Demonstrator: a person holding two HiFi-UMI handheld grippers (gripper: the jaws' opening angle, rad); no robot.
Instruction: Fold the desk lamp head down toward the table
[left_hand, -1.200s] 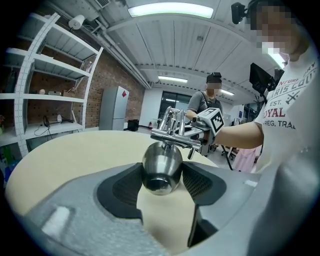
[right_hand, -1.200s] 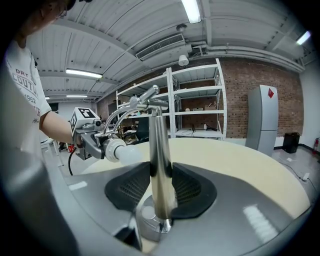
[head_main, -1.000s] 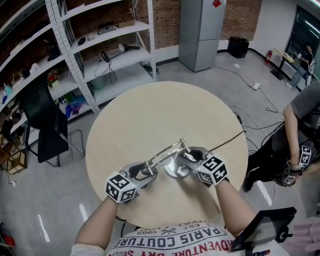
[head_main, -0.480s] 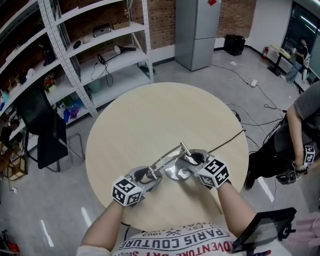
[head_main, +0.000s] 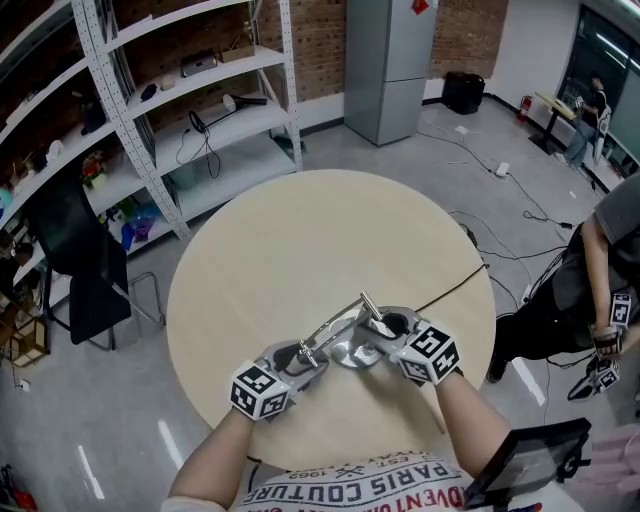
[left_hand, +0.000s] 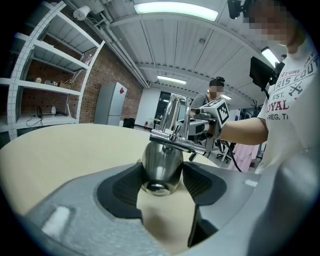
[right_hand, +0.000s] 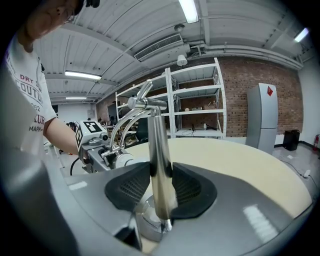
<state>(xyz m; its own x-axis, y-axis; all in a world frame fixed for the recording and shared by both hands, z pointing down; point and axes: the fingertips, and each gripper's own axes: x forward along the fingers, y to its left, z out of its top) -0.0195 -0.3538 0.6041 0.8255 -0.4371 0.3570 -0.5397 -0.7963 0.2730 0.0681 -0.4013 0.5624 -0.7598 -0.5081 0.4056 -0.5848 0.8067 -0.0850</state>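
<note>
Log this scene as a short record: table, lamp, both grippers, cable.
Table: round, pale wood
Lamp: chrome desk lamp, base standing on the table
Left gripper: closed on the lamp head, which sits low over the table
Right gripper: closed on the upright post, just above the base
Cable: runs off the table's right edge

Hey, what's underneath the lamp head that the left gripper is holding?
Only bare tabletop shows beneath the lamp head, which is clamped between the pads of the left gripper. The jaws cover its sides, so I cannot tell whether it touches the table.
</note>
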